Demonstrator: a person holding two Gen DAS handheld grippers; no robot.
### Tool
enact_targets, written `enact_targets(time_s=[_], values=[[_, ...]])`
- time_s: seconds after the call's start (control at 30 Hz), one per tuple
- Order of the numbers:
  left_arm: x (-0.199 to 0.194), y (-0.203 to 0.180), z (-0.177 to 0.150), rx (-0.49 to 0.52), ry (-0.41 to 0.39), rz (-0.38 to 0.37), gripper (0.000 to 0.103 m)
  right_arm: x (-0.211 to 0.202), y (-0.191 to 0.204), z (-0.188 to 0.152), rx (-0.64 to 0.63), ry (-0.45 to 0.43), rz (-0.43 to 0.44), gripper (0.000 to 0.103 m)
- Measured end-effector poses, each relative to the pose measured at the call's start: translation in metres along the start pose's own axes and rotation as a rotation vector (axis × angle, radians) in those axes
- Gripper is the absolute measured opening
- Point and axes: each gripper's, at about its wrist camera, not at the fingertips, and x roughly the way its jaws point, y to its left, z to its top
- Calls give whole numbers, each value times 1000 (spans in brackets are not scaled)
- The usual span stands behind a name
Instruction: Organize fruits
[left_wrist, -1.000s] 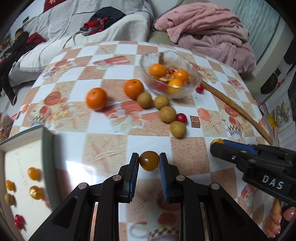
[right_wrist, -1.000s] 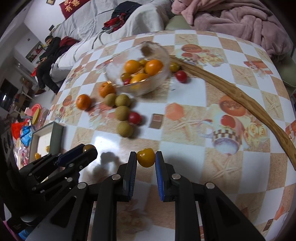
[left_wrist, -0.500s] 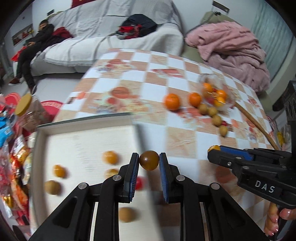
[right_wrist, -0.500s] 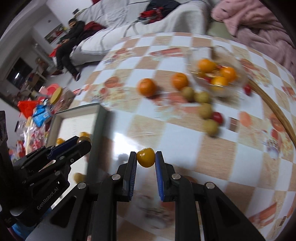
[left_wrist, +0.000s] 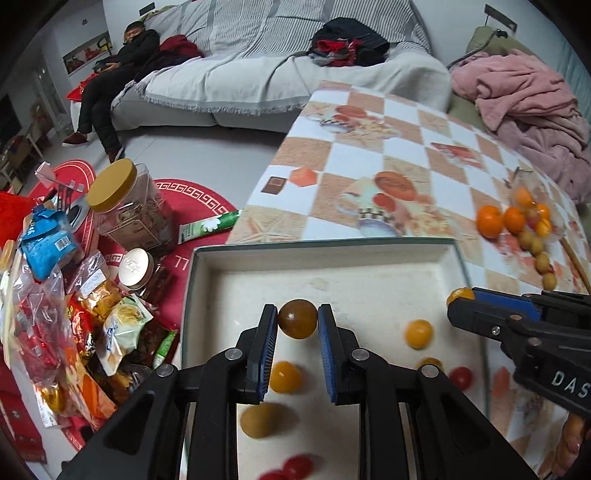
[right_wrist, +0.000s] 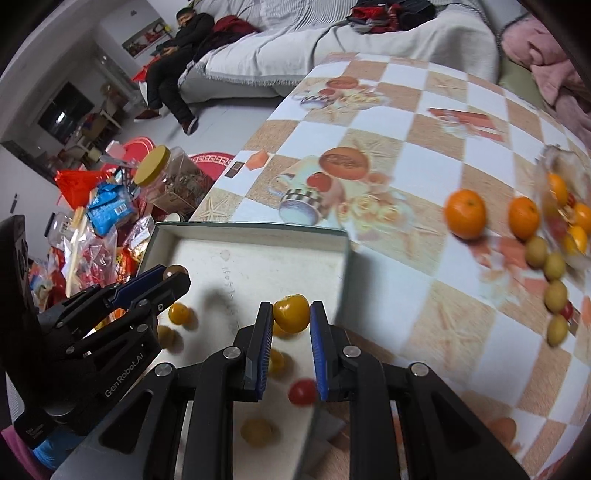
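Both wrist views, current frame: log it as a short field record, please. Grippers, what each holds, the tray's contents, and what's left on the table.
left gripper: shut on brown tomato, over the tray
right gripper: shut on yellow tomato, over the tray's right edge
tray: shallow, white inside; holds several small yellow, red and tan fruits
table: two oranges, tan round fruits, glass bowl of fruit at far right

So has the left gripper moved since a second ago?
Yes. The left gripper, shut on the brownish tomato, has swung left, off the checkered tablecloth, and now hangs over the white tray.
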Motion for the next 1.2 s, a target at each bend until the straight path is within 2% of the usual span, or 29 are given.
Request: enact_targets(time_s=[0.37, 0.47, 0.53, 0.57, 0.67, 0.77, 0.8, 0.87, 0.93, 1.07, 1.13, 1.17, 1.2], values=[[30, 7, 3, 0, 77, 24, 24, 35, 2, 16, -24, 56, -63, 22], [32, 6, 2, 10, 87, 36, 28, 40, 7, 18, -55, 62, -80, 23], [32, 7, 3, 14, 90, 47, 72, 42, 9, 18, -70, 66, -86, 23], [30, 7, 3, 9, 80, 52, 75, 42, 9, 19, -71, 69, -86, 23], [24, 8, 2, 18, 62, 59, 75, 31, 8, 17, -59, 51, -80, 24], [19, 10, 2, 13, 68, 58, 75, 13, 8, 13, -51, 24, -71, 41], [14, 10, 1, 6, 67, 53, 75, 7, 8, 11, -45, 16, -68, 51], [7, 11, -2, 2, 71, 45, 75, -5, 8, 5, -23, 15, -56, 57], [-4, 10, -6, -1, 76, 42, 75, -13, 9, -1, -5, 33, -49, 70], [-27, 12, -17, -23, 92, 29, 75, -28, 15, -19, 12, 63, -30, 80], [-39, 12, -24, -25, 95, 19, 77, -33, 17, -28, 16, 82, -38, 80], [-44, 12, -27, -22, 98, 16, 83, -36, 18, -32, 18, 91, -41, 81], [-49, 11, -31, -21, 99, 14, 95, -38, 18, -36, 19, 99, -44, 82]])
